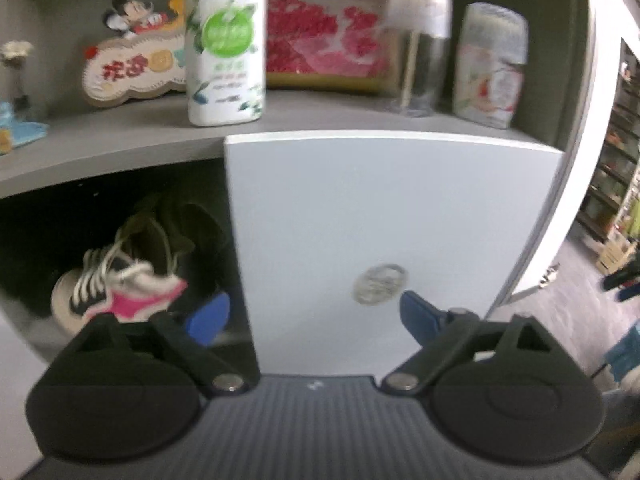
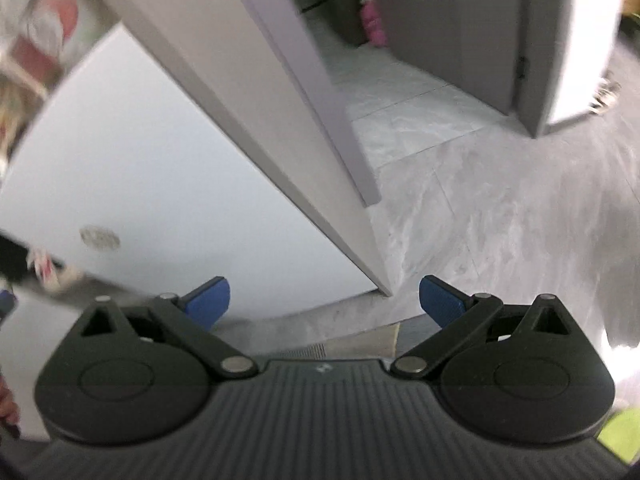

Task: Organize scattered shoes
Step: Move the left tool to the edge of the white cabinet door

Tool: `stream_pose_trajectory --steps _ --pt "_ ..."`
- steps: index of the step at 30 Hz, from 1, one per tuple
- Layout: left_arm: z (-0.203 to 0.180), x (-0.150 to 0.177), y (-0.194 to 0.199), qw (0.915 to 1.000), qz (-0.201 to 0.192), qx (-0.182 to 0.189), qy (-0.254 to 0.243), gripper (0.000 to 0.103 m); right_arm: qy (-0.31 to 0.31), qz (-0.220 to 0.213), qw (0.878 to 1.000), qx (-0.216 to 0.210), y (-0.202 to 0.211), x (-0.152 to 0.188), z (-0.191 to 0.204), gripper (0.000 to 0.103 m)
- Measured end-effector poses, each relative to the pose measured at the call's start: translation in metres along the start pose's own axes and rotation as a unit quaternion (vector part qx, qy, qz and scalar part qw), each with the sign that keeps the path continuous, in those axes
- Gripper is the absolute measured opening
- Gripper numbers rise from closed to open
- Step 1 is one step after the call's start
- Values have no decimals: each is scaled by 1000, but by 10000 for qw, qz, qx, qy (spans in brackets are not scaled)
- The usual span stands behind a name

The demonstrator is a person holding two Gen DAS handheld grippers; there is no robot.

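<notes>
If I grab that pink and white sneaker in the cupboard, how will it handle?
The sneaker probably feels light, with a soft upper that gives under the fingers. Its loose laces may dangle and snag.

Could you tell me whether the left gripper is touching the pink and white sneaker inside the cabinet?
Cannot tell. In the left wrist view the left gripper is open with nothing between its pads, but its housing overlaps the sneaker.

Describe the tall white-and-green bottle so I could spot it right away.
Find the grey shelf above the white cabinet door. The bottle stands upright near the shelf's front edge, between a cartoon mouse sign and a red flower picture. Unlike the two clear-capped containers further right, it is opaque white with a green round label.
</notes>
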State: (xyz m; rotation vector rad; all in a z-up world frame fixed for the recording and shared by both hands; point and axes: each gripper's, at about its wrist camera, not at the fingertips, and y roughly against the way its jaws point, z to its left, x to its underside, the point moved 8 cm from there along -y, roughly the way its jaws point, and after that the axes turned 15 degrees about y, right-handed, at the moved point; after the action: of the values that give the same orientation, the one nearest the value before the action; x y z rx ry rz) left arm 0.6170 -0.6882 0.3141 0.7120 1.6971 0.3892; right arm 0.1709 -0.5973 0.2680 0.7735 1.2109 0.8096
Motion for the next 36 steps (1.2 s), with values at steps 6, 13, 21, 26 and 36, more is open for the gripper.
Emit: stream_pose_trajectory --steps 6,13,21,26,36 --pt "16 -27 -45 9982 187 496 -266 79 -1001 381 9912 774 -3 50 -25 103" --pt "12 -38 -74 9933 467 810 -682 77 -1569 640 9843 491 -41 65 -14 103" --pt "17 -35 -79 9750 564 1521 -1518 64 -1690 81 9805 1000 -2 90 16 103" --pt "30 -33 -68 9461 577 2093 -2404 50 -2476 -320 9501 1871 34 168 69 103" --pt "34 -9 -25 9042 720 2897 -3056 49 -4534 -104 8546 2528 123 387 266 103"
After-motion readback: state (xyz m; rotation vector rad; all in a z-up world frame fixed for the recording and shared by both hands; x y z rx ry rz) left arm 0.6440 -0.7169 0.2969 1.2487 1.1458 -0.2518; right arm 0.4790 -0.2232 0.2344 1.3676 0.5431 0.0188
